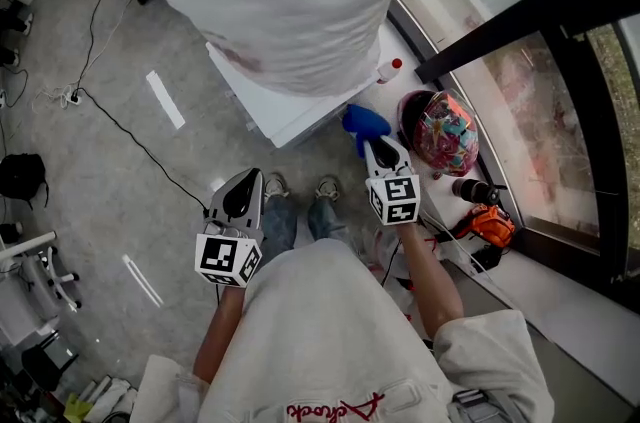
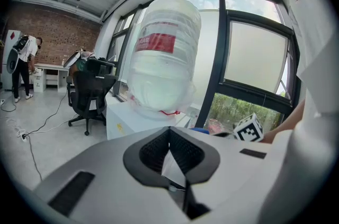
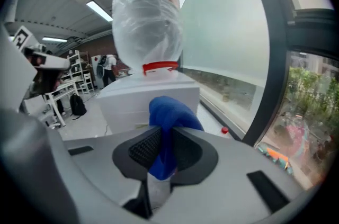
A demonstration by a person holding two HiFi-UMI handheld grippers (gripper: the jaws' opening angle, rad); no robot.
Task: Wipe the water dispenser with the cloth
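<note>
Grey sweatshirt, jeans, two pale tools.
The sweatshirt bears red script at the collar; blue jeans, light sneakers. The left gripper and right gripper are grey-white, with black ribbed pads and checkered marker cubes.

Blue cloth bunched between right gripper fingers; white water dispenser upright, wrapped bottle atop.
</note>
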